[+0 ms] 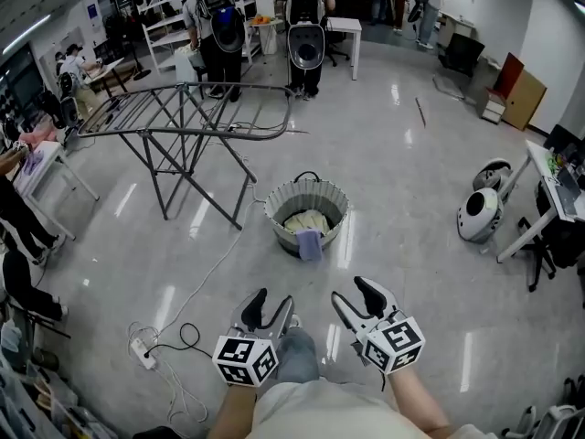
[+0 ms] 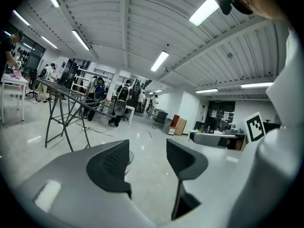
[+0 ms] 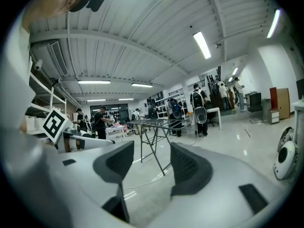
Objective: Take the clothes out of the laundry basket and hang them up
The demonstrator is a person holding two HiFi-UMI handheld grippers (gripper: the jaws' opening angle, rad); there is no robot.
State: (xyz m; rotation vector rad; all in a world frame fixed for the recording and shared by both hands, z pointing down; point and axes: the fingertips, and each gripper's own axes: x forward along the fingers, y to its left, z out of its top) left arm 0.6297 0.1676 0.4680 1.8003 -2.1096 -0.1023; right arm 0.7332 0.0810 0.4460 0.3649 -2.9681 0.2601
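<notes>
Clothes [image 1: 305, 223] heaped in round laundry basket [image 1: 277, 218], mid-floor, upright, mouth up; one purple piece draped over near rim. Glossy grey floor [image 1: 402, 181], open all round basket. Drying rack [image 1: 183, 117] far left, long axis left-right. Left claw [image 1: 271, 305] and right claw [image 1: 358, 298] near, both spread, empty.

Glossy grey floor [image 1: 393, 181], a white desk [image 1: 344, 24] and shelving [image 1: 157, 33] under ceiling strip lights [image 2: 160, 61].

A power strip [image 1: 143, 353] lies on the floor, a round white machine [image 1: 479, 215] beside a desk [image 1: 547, 174].
</notes>
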